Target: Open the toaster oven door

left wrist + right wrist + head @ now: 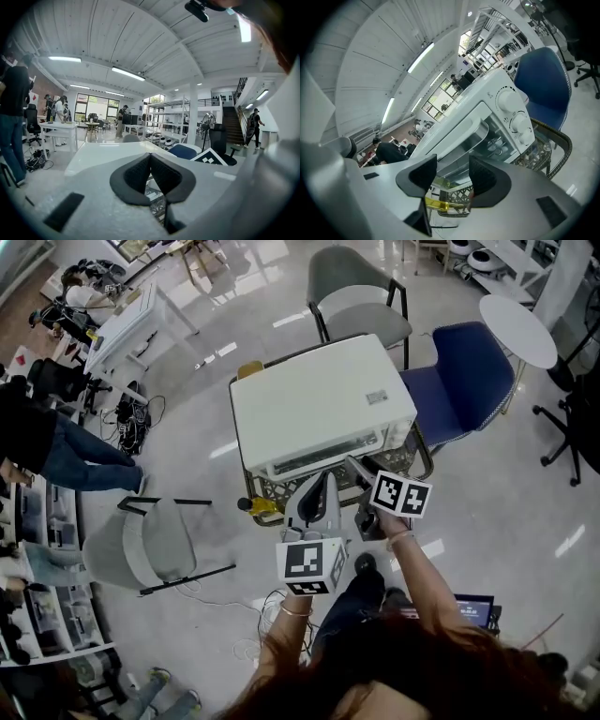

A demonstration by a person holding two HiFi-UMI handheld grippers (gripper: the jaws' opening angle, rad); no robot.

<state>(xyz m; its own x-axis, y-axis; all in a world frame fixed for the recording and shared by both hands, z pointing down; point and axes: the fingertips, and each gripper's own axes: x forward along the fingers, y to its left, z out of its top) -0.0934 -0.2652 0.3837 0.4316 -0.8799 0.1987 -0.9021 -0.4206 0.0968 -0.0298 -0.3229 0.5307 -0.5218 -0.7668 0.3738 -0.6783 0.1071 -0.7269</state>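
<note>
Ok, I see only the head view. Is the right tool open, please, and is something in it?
Observer: The right tool is open, with nothing between its jaws.
Operator: Where is the door handle?
Observer: In the right gripper view the door handle shows ahead, beyond the jaws, not between them.
Operator: And the left tool?
Observer: The left tool is shut and empty.

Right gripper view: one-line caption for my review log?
Open, empty right tool faces the door handle of the white toaster oven; blue chair beside it.
</note>
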